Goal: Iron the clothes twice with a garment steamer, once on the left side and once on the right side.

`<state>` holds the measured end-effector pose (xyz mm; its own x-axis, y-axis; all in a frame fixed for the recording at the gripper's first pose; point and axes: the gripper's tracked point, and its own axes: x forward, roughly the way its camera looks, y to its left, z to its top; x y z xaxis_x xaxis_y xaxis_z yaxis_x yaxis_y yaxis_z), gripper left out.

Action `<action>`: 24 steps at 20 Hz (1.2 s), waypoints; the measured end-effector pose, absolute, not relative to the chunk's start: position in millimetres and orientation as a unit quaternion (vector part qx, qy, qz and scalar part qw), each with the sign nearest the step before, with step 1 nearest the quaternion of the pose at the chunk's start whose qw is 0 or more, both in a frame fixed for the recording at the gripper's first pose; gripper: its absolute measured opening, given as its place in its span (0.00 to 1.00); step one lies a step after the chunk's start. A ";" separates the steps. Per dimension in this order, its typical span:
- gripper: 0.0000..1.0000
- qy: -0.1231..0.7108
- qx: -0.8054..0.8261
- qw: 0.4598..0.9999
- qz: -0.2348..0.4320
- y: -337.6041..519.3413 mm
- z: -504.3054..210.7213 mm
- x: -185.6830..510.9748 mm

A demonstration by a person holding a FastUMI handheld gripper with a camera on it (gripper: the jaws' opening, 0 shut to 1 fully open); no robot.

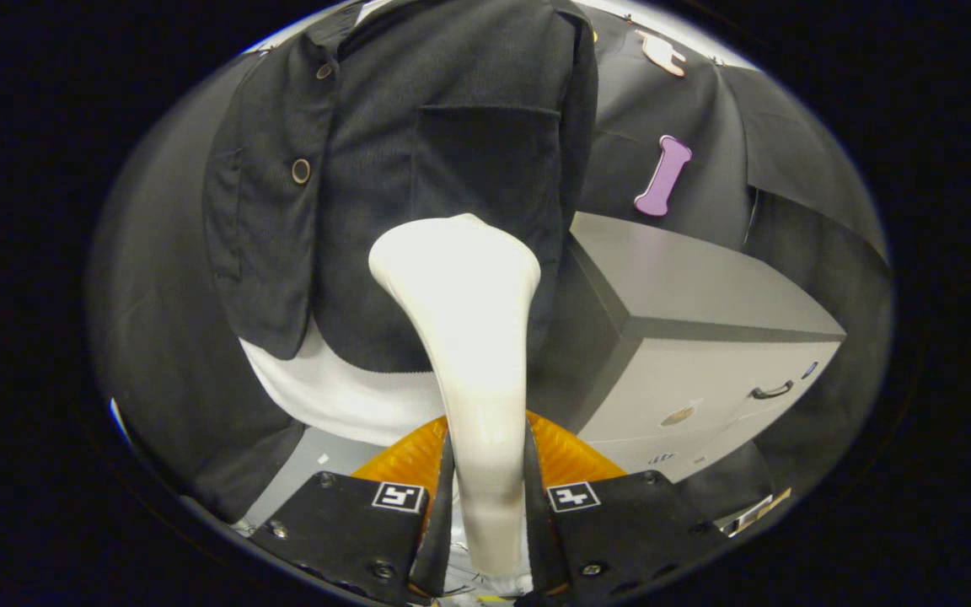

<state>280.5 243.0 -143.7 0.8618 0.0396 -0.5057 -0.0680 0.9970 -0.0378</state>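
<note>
White steamer (469, 337) is clamped between both fingers of the gripper (485, 506), its head held up against the dark jacket (418, 169) just ahead, so a pass looks underway and a steady stroke down one side is probably needed next.

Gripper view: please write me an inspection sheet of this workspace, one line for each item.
Surface: the grey cabinet has a bare flat top; a dark handle shows on its pale front.
Job's things: the white plastic garment steamer points its head at the dark jacket, near the chest pocket; a white garment shows under the jacket's hem.
Clutter: an orange ribbed object lies behind the fingers.
Grippers: the gripper is shut on the steamer's handle, with both fingers pressing.
Cables: nothing seen.
Surroundings: black cloth wall behind the jacket and cabinet.
</note>
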 end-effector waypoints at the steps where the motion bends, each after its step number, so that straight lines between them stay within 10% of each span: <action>1: 0.40 0.262 -0.025 0.964 0.029 241.8 -143.6 279.7; 24: 0.40 0.024 0.051 0.994 0.093 333.0 168.8 232.6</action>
